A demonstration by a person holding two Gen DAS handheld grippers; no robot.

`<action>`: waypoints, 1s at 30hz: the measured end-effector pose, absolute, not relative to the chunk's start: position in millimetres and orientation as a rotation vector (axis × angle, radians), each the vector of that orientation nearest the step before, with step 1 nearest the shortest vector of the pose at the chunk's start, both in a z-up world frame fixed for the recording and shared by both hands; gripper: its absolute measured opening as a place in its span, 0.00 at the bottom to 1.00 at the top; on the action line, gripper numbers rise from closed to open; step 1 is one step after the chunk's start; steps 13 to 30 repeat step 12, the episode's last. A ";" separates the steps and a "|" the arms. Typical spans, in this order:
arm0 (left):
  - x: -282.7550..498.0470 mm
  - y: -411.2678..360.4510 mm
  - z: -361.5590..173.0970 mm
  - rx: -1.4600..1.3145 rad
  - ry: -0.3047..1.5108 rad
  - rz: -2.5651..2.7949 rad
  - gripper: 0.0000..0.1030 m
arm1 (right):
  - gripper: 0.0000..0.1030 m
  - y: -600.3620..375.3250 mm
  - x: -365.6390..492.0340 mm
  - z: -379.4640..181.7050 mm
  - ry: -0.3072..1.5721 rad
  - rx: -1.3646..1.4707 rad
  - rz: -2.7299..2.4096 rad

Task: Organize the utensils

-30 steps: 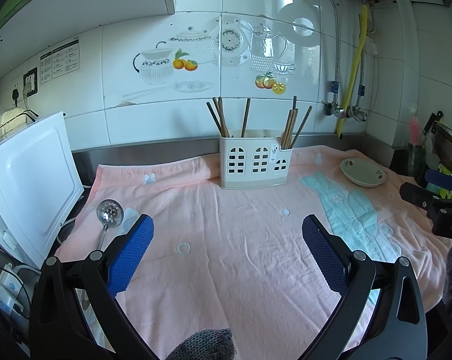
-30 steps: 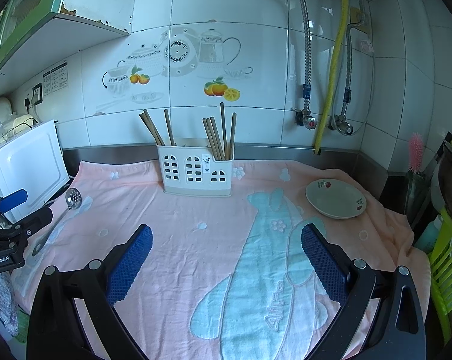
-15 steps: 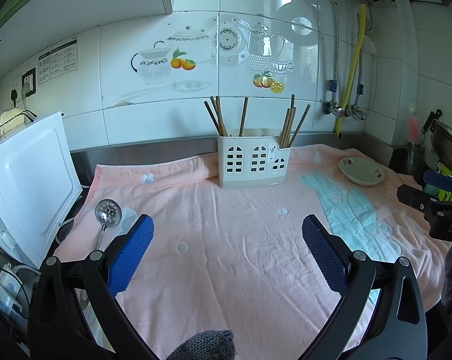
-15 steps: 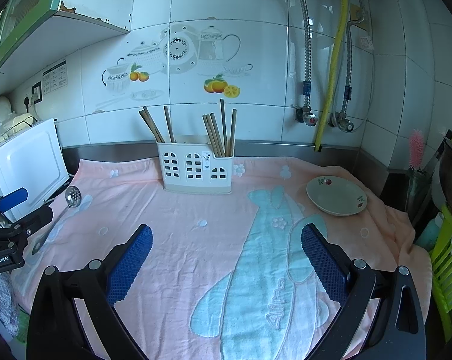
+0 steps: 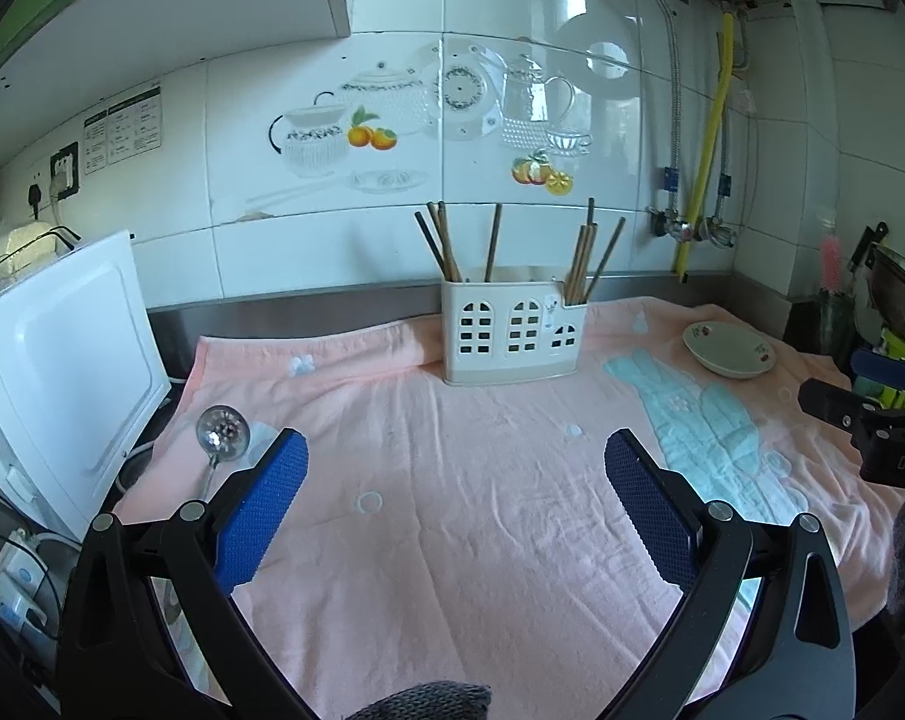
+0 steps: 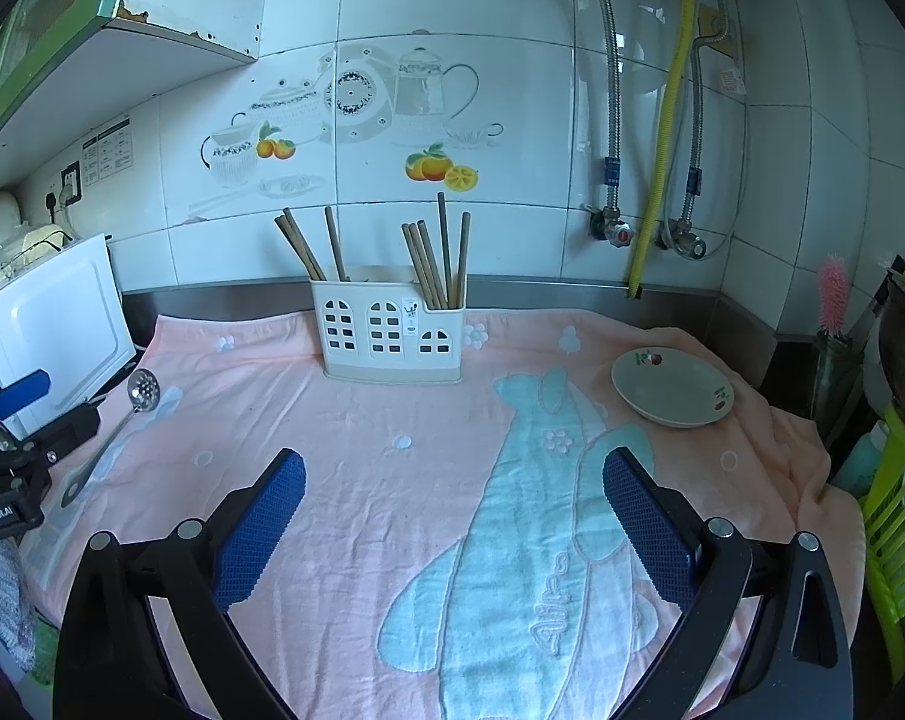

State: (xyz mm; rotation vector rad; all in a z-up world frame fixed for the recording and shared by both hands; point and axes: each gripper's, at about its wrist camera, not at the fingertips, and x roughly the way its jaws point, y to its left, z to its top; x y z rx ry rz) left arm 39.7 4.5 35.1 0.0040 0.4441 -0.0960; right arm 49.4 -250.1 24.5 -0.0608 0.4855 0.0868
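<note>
A white utensil holder with several wooden chopsticks stands at the back of the pink towel; it also shows in the right wrist view. A metal slotted spoon lies at the towel's left edge, just left of and beyond my left gripper's left finger; it also shows in the right wrist view. My left gripper is open and empty above the towel. My right gripper is open and empty, above the blue print.
A small ceramic dish sits on the towel at the right. A white appliance stands left of the towel. Pipes and taps line the tiled back wall. A green rack and dark pan lie at far right.
Both grippers have shifted only slightly; the holder sits a touch more centred in the views. Nothing was grasped or released.
</note>
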 end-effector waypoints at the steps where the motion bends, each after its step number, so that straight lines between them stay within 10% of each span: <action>1: 40.2 5.5 35.3 0.001 0.445 -0.095 0.95 | 0.93 -250.2 49.6 24.2 0.487 -0.061 0.087; 30: 42.0 9.5 31.7 -0.013 0.468 -0.098 0.95 | 0.93 -251.9 50.3 22.1 0.492 -0.059 0.084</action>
